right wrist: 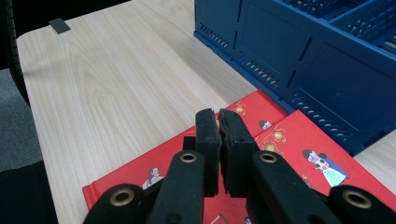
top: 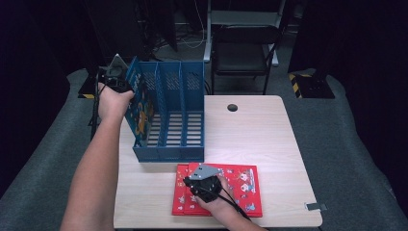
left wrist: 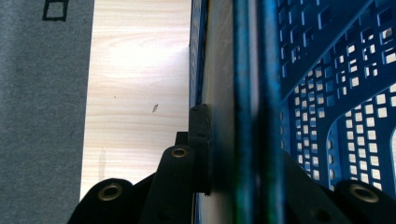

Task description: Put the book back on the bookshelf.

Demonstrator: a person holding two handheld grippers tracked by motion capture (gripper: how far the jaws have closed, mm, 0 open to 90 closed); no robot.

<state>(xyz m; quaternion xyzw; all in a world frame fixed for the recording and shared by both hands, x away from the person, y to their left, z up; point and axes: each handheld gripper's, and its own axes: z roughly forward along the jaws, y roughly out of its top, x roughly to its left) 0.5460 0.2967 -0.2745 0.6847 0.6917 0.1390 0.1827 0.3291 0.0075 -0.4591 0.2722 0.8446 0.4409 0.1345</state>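
Left gripper (top: 117, 79) clamps blue book (top: 140, 108) in file rack (top: 192, 120) end slot; right gripper (right wrist: 219, 122), jaws closed empty, over red books (top: 240, 190) before rack.

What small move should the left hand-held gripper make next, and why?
Probably lower the blue book into the rack's leftmost slot: the left hand-held gripper is shut on its edge, and the book stands tilted against the left wall.
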